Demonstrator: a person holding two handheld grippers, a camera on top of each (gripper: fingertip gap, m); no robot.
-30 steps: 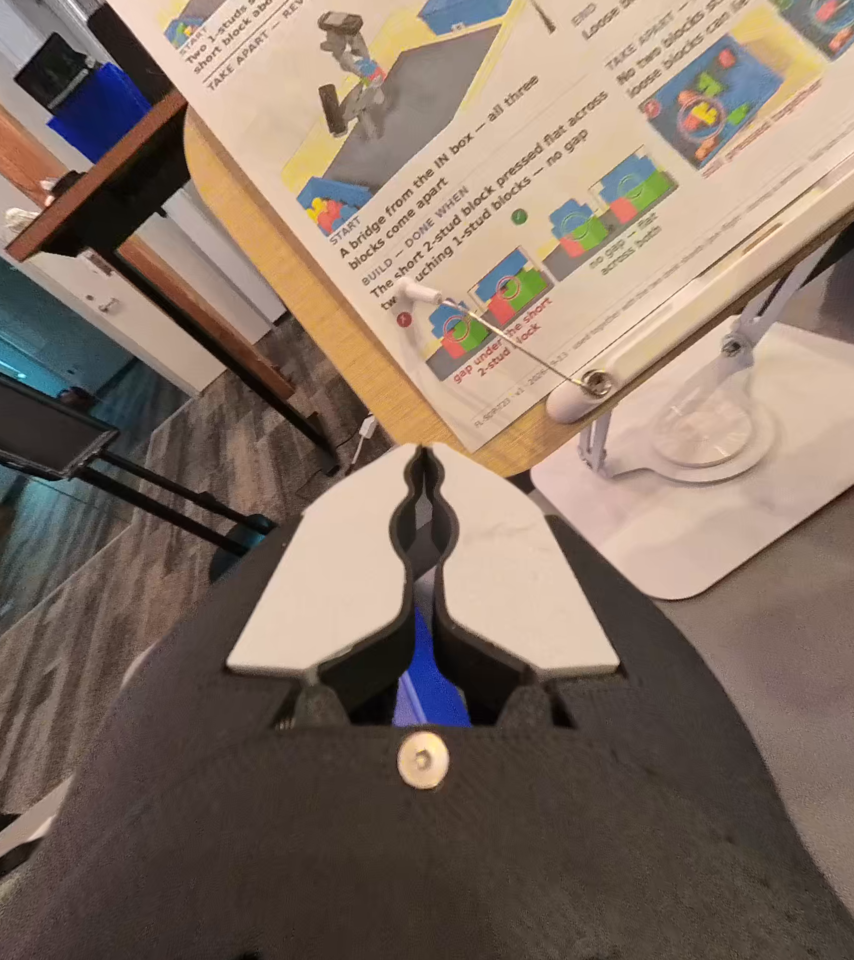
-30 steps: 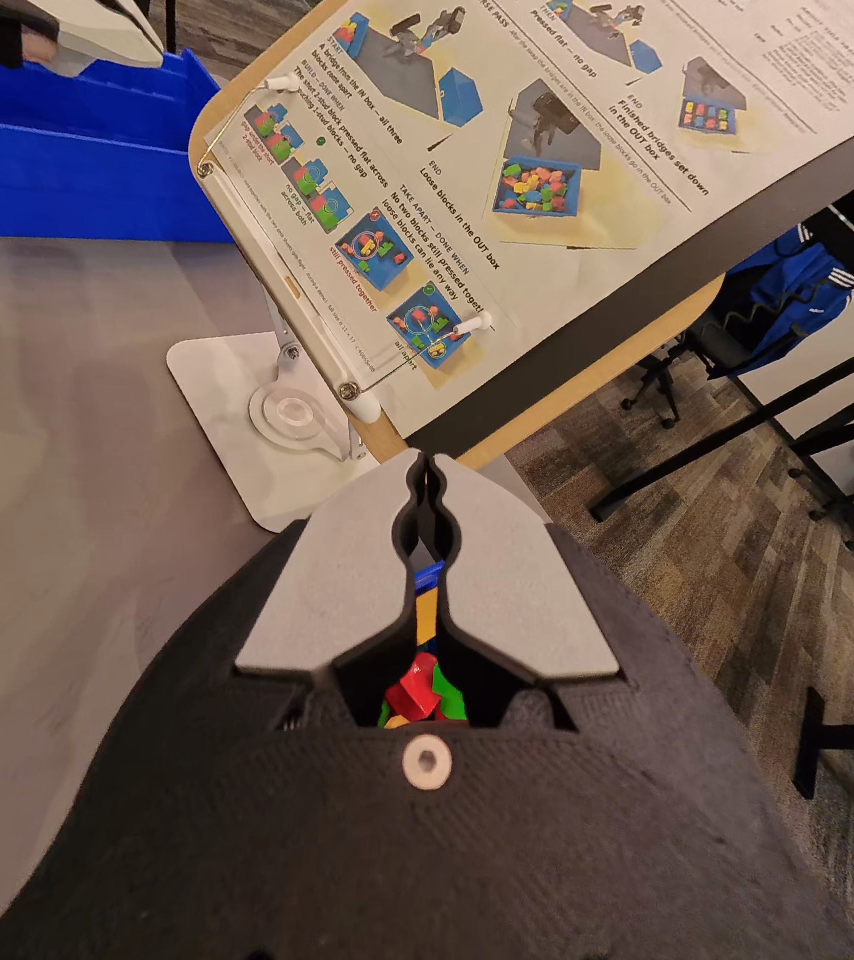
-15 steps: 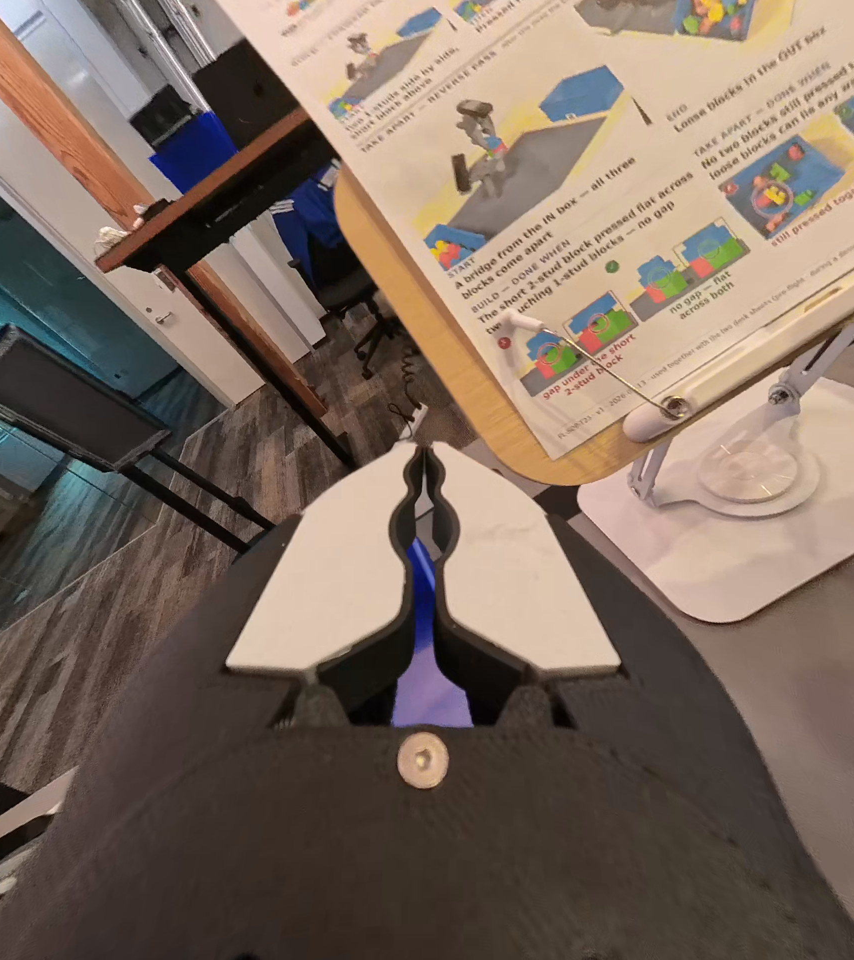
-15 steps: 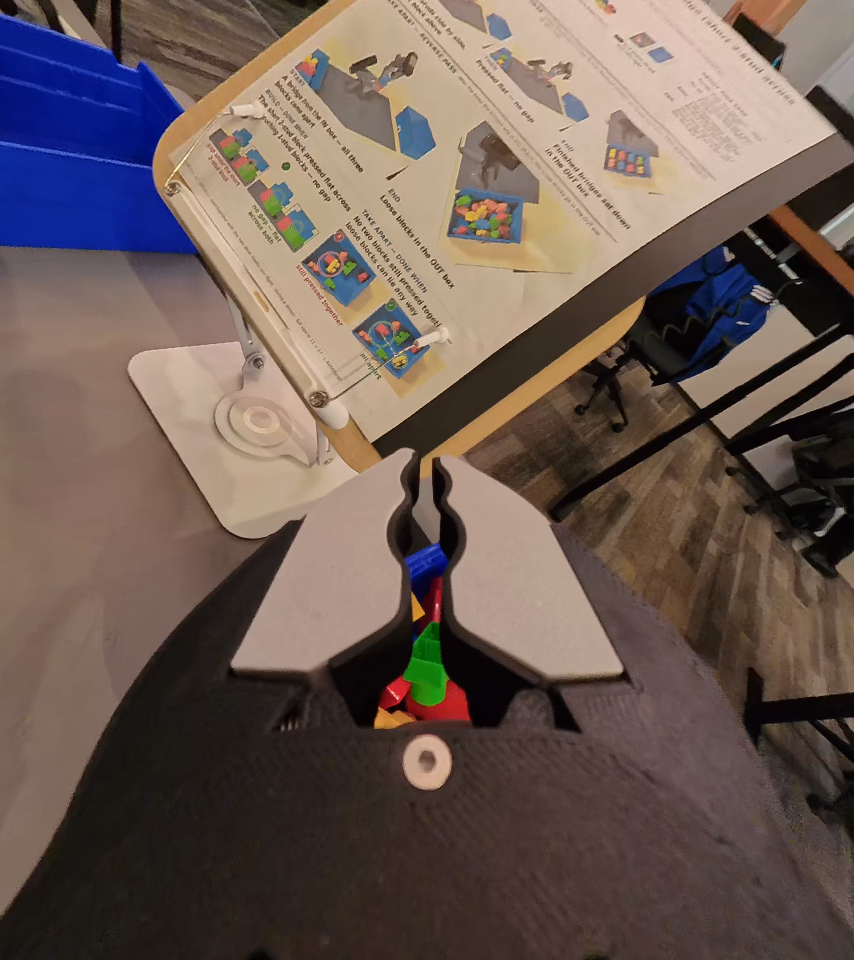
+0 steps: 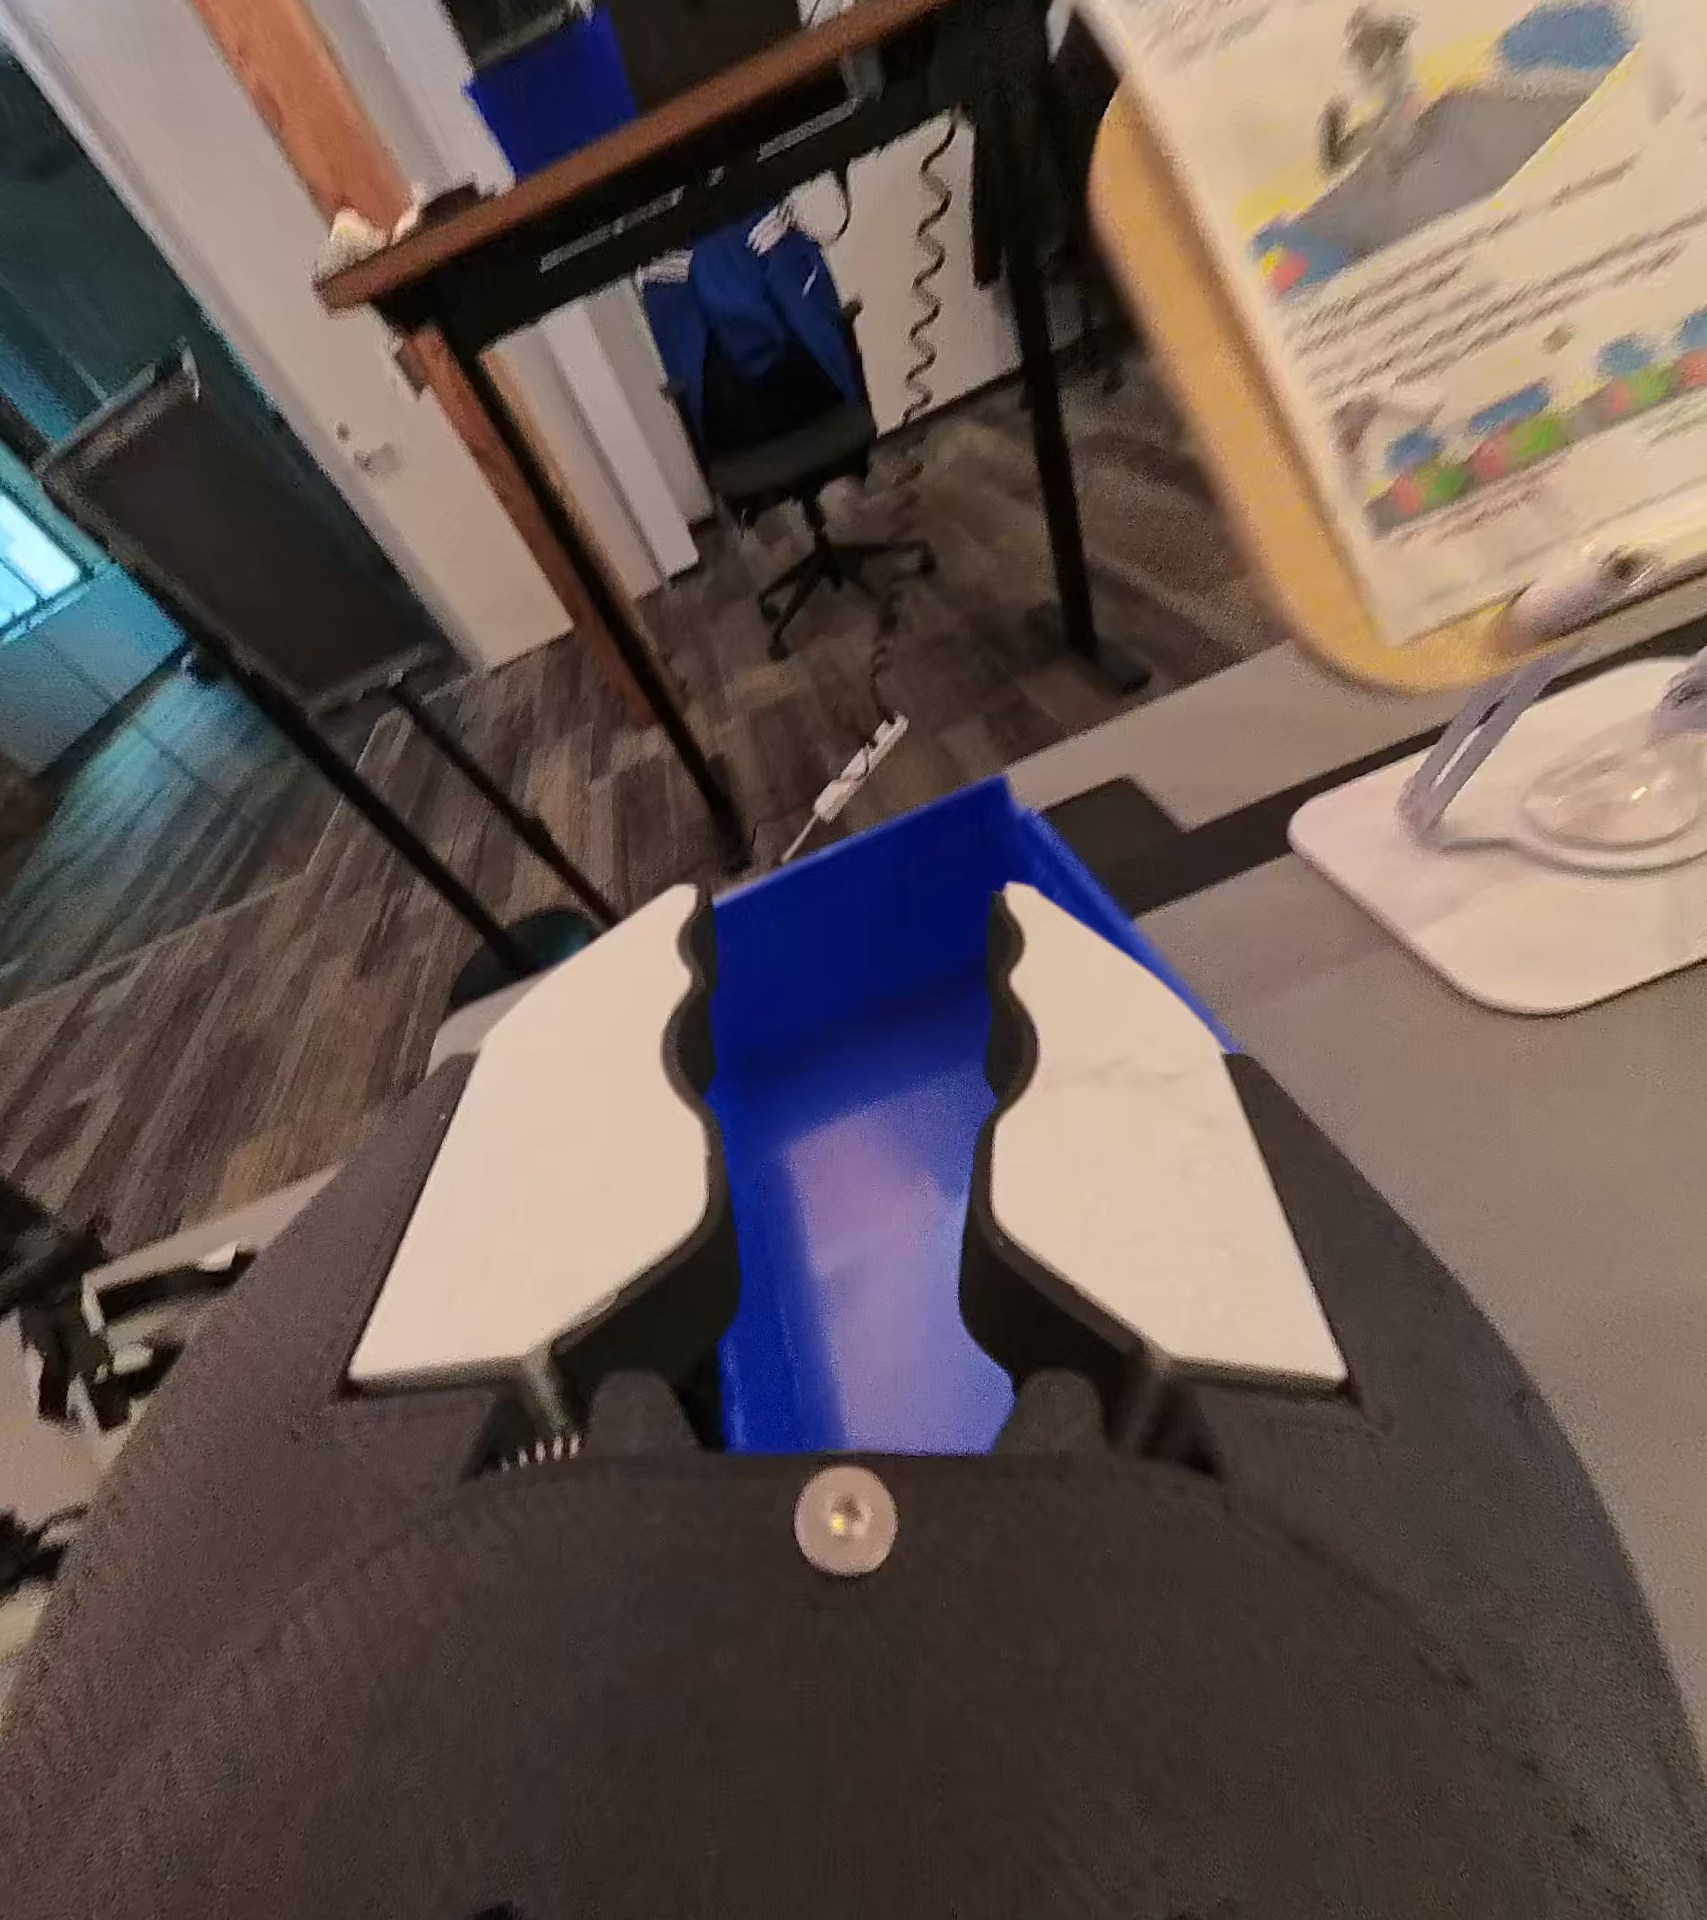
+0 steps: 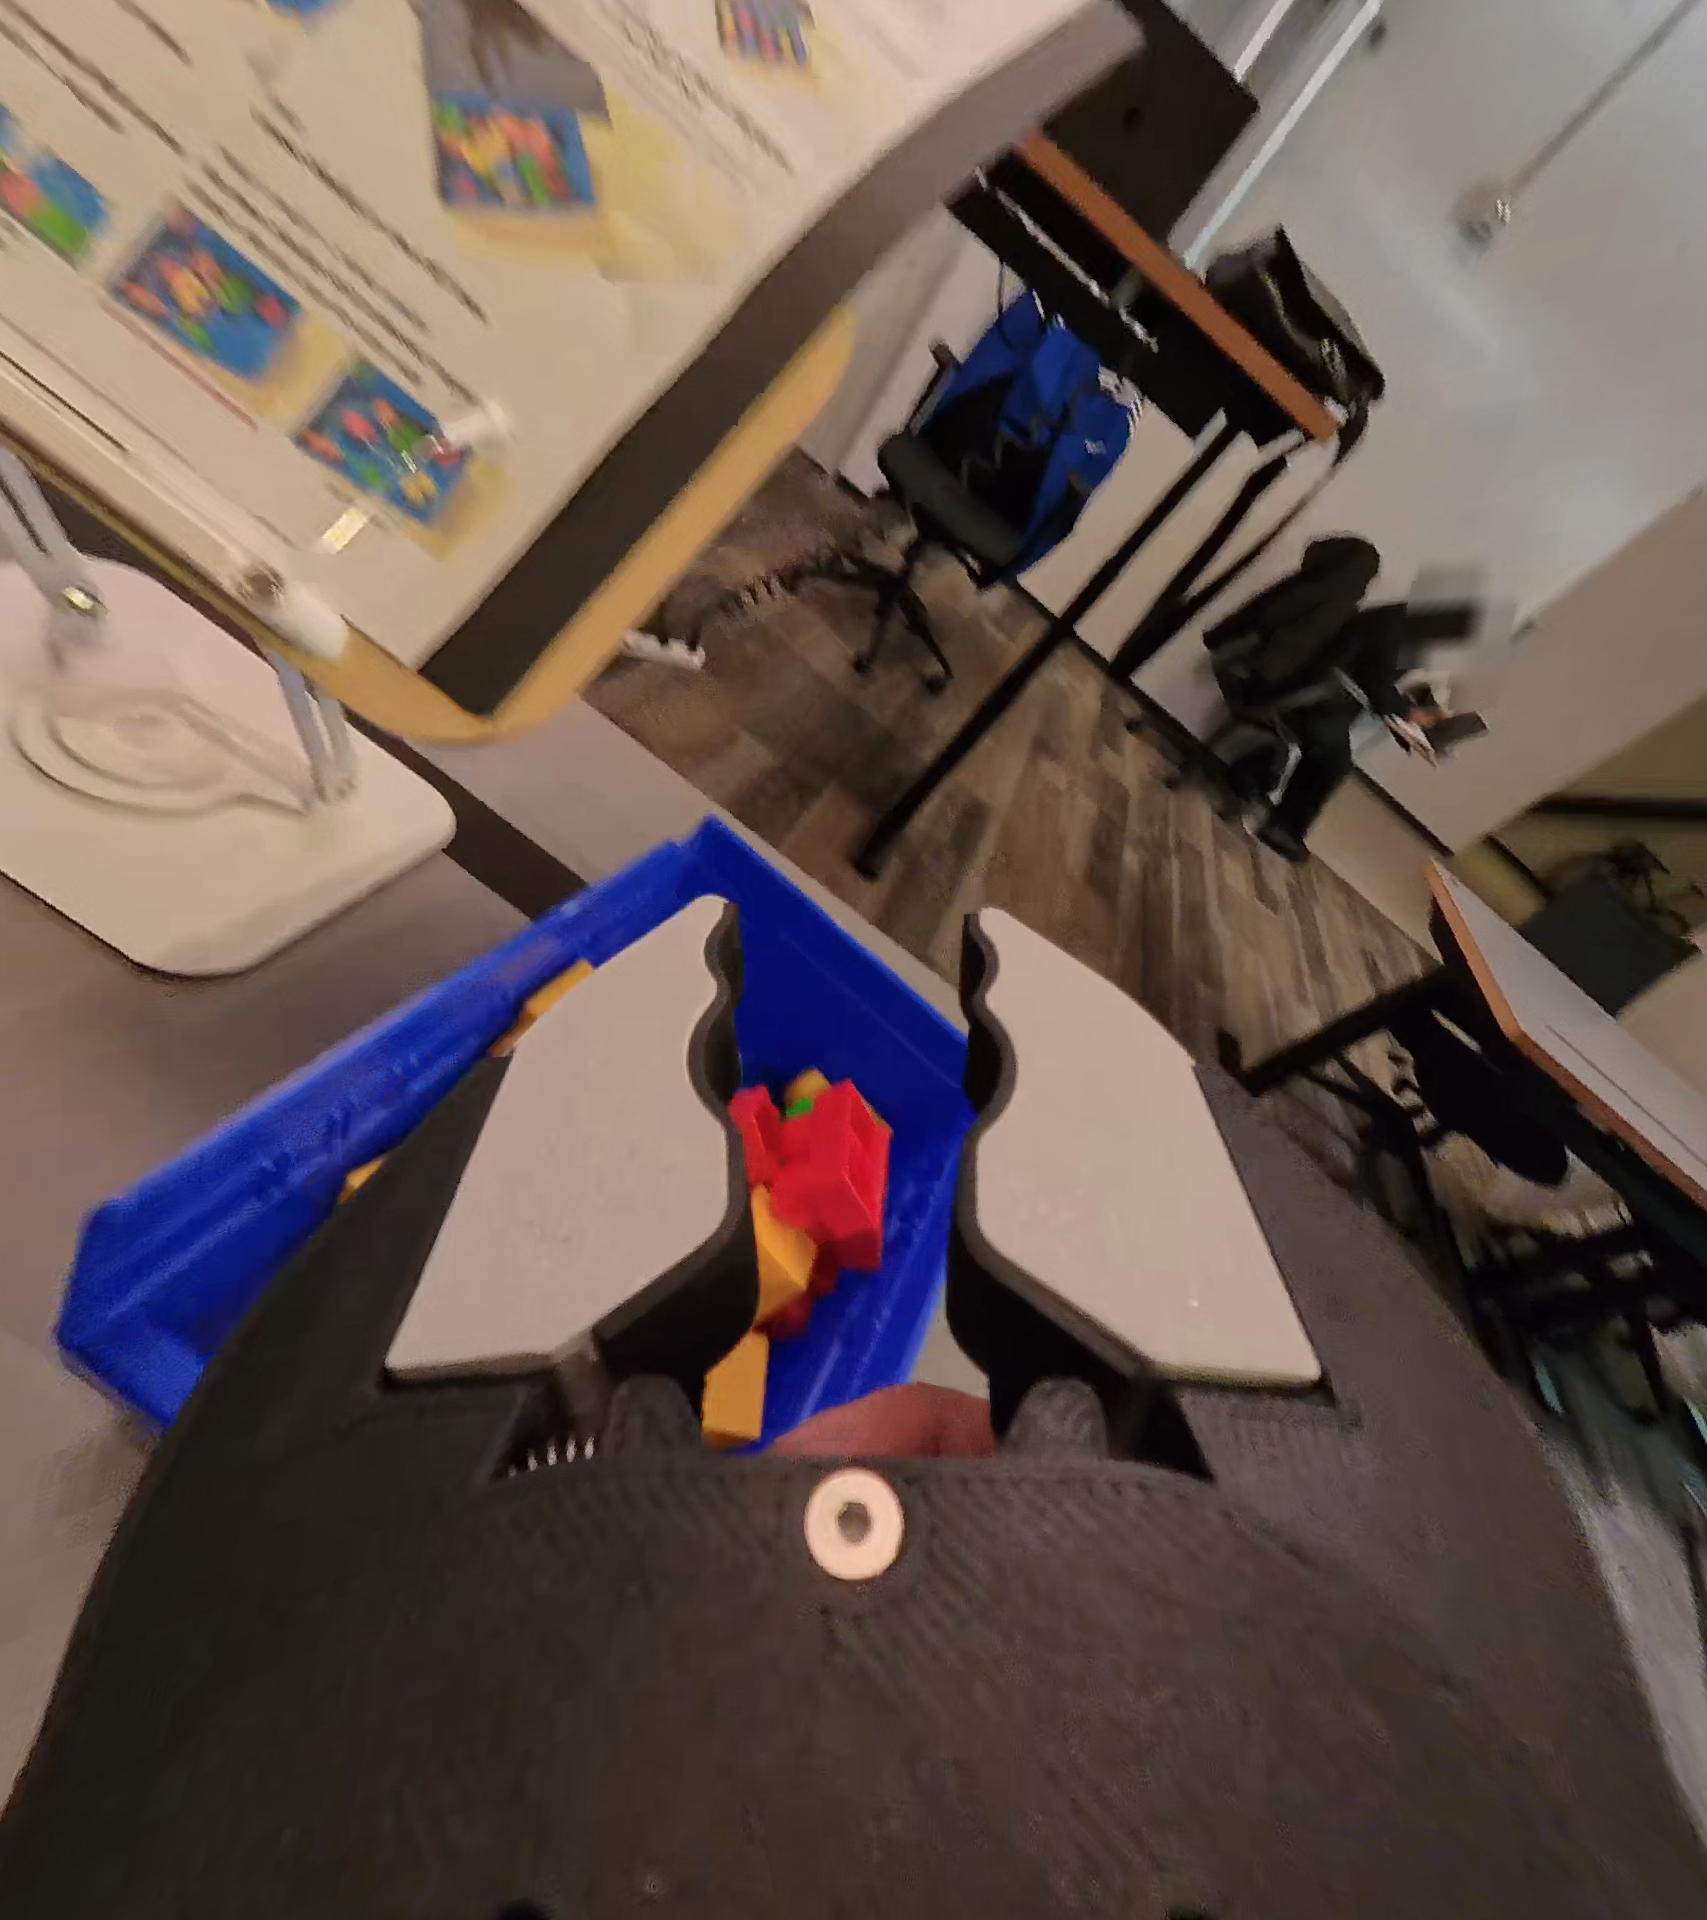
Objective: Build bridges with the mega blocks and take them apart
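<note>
Left gripper (image 5: pixel 854 914), fingers spread and bare, hangs over a blue bin (image 5: pixel 859 997). Right gripper (image 6: pixel 849 935), likewise released, hovers above another blue bin (image 6: pixel 236 1174) of red and orange blocks (image 6: pixel 813 1164).

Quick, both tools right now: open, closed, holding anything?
Left tool: open, nothing held, above an empty-looking blue plastic bin.
Right tool: open, nothing held, above a blue plastic bin of red and orange blocks.
</note>
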